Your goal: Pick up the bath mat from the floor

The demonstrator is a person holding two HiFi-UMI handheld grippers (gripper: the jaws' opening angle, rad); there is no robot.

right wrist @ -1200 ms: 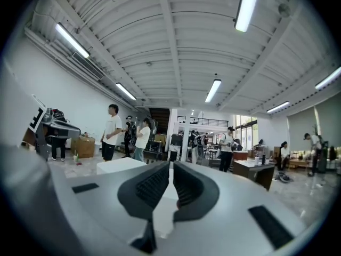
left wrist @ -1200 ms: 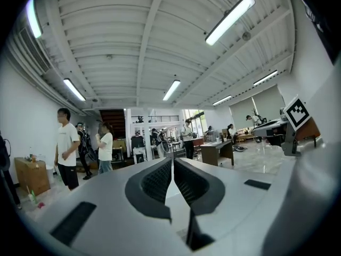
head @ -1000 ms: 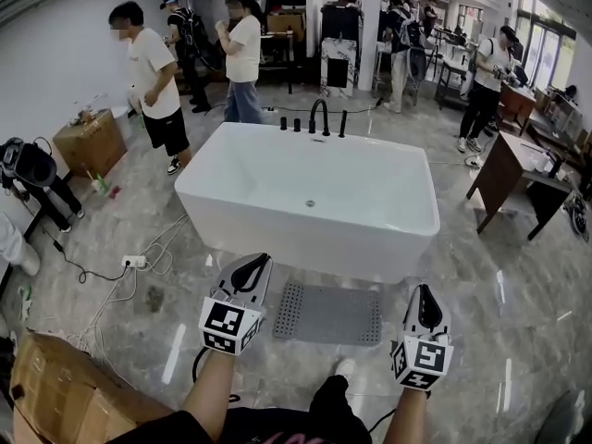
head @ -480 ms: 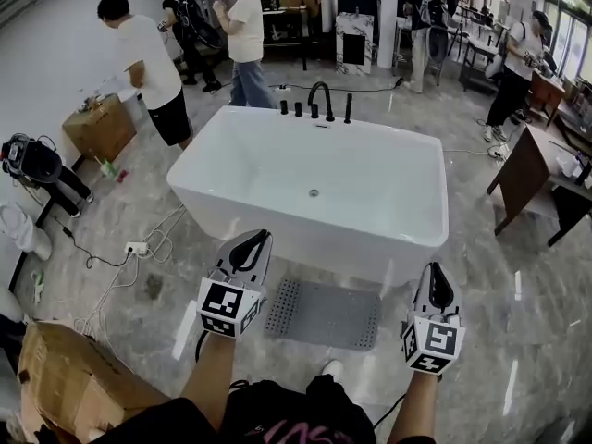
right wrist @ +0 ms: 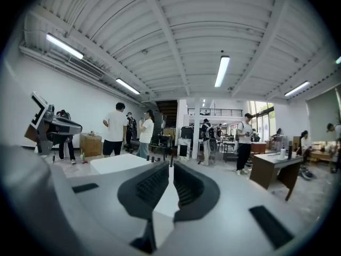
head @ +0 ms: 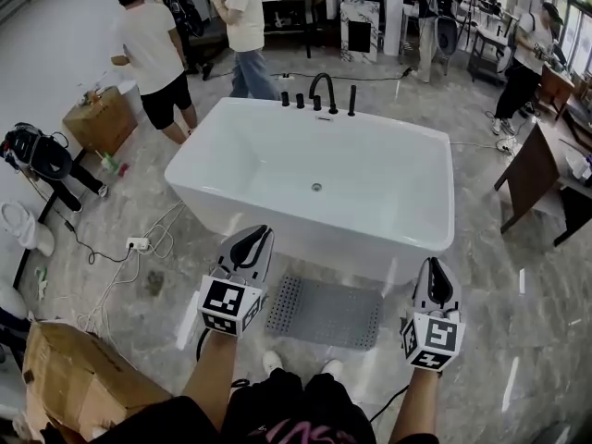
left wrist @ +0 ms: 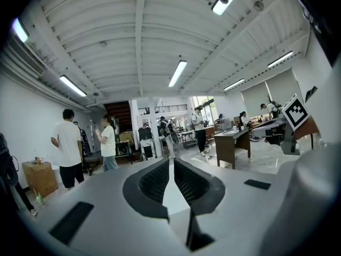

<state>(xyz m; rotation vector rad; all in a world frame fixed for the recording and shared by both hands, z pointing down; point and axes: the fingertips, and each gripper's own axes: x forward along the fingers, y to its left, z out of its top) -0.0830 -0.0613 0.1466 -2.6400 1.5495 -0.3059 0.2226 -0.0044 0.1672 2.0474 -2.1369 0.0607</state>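
A grey perforated bath mat lies flat on the marble floor, just in front of the white bathtub. My left gripper hovers above the mat's left end, shut and empty. My right gripper is held up past the mat's right edge, also shut with nothing in it. In the left gripper view the left gripper points level across the room, jaws together. The right gripper view shows the right gripper the same way, with the tub's corner beyond it. The mat is not seen in either gripper view.
A black faucet stands on the tub's far rim. A cardboard box sits at lower left, with cables and a power strip on the floor. Several people stand behind the tub. A brown desk is at right.
The head view has shifted forward and down, so the tub and mat sit slightly higher and closer. Both grippers keep their places and stay shut. The people in the background have walked a little.
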